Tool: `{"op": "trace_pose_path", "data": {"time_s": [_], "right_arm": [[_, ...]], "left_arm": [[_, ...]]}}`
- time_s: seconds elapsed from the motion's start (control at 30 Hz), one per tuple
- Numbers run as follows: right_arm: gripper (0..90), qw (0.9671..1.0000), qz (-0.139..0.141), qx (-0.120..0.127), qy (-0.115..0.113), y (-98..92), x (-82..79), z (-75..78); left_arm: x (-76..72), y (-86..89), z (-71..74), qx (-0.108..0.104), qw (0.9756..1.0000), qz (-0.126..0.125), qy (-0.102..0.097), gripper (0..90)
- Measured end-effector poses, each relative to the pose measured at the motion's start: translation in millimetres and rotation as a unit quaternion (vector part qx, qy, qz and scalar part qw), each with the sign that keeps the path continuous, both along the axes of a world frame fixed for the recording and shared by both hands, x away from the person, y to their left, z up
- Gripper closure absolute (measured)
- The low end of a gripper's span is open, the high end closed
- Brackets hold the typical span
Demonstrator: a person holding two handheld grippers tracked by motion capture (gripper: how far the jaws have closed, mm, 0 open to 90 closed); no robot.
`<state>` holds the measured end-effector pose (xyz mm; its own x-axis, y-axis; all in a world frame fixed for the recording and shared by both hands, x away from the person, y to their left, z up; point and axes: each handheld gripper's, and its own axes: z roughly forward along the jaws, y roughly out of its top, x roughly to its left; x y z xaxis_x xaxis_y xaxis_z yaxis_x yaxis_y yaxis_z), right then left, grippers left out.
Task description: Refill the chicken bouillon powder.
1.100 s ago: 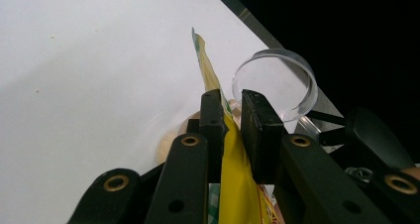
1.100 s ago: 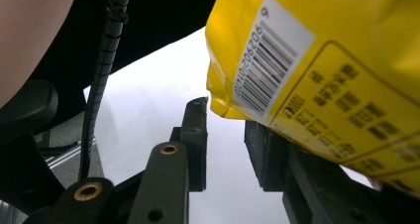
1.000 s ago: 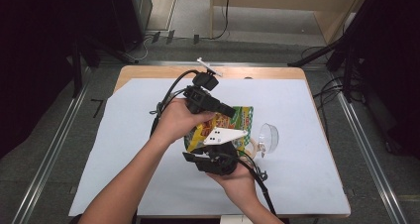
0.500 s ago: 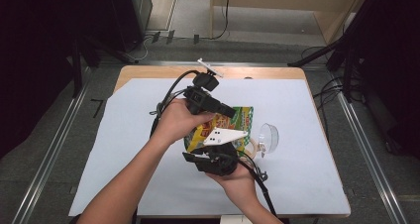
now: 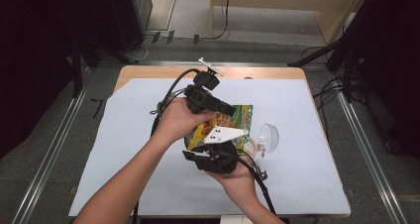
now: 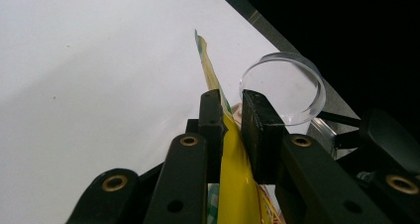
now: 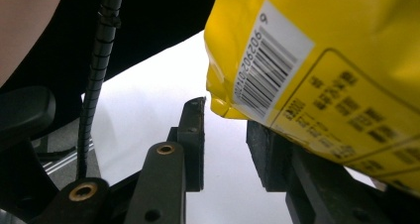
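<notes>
We see two hands over the middle of the table [image 5: 124, 135], which has a white sheet on it. The left arm comes in from the bottom left corner and slants up toward the middle. The left hand [image 5: 176, 120] is wrapped around the left gripper [image 5: 233, 110], and that gripper points to the right, toward the right edge. The right hand [image 5: 237, 177] comes up from the near edge with its palm up. It holds the right gripper [image 5: 190, 155] from below, and that gripper points left and a bit up.

Between them is a yellow and green bag [image 5: 233, 122]. It is held up off the sheet, near the middle of the table. Its long side runs from the lower left to the upper right, toward the far right corner. In the left gripper view the bag [image 6: 233, 174] stands on its thin edge, and its top tip points away from us.

The left gripper [image 6: 236, 125] is squeezed tight on the bag, with one jaw on each side of it.

The right gripper [image 7: 225, 144] has just been opening its jaws a little. We see a gap between them. The bag [image 7: 337, 65] hangs over the right jaw with its barcode facing us, and its corner is just above the gap. The jaws do not pinch it.

A clear round dish [image 5: 267, 137] stands just right of the bag, closer to the right edge.
</notes>
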<state>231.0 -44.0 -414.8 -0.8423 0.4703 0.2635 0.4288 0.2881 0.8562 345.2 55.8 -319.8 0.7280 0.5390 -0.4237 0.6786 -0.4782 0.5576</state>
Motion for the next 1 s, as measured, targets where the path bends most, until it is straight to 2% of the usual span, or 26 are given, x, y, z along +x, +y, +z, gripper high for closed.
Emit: {"op": "trace_pose_path", "data": {"time_s": [0.33, 0.5, 0.6, 0.67, 1.0], "right_arm": [[68.4, 1.0, -0.001, -0.003, 0.008, -3.8, 3.8, 2.6], [68.3, 1.0, 0.0, -0.001, 0.009, -4.9, 4.0, 3.6], [68.3, 0.9999, 0.0, 0.002, 0.012, -5.8, 5.2, 4.4], [68.6, 0.9999, 0.0, 0.002, 0.012, -6.2, 5.5, 5.2], [70.5, 1.0, 0.001, -0.003, 0.004, -5.1, 2.2, 7.4]], "left_arm": [[4.2, -3.6, -0.7, -0.005, 1.0, 0.003, 0.003, 79.5], [6.1, -5.5, 0.7, 0.002, 1.0, -0.001, 0.007, 79.4], [8.2, -6.6, 0.6, 0.003, 0.9999, 0.0, 0.012, 79.3], [10.5, -7.0, 0.1, 0.003, 0.9998, 0.0, 0.021, 79.3], [13.7, -6.0, -2.1, 0.005, 0.9991, -0.001, 0.043, 78.9]]}}
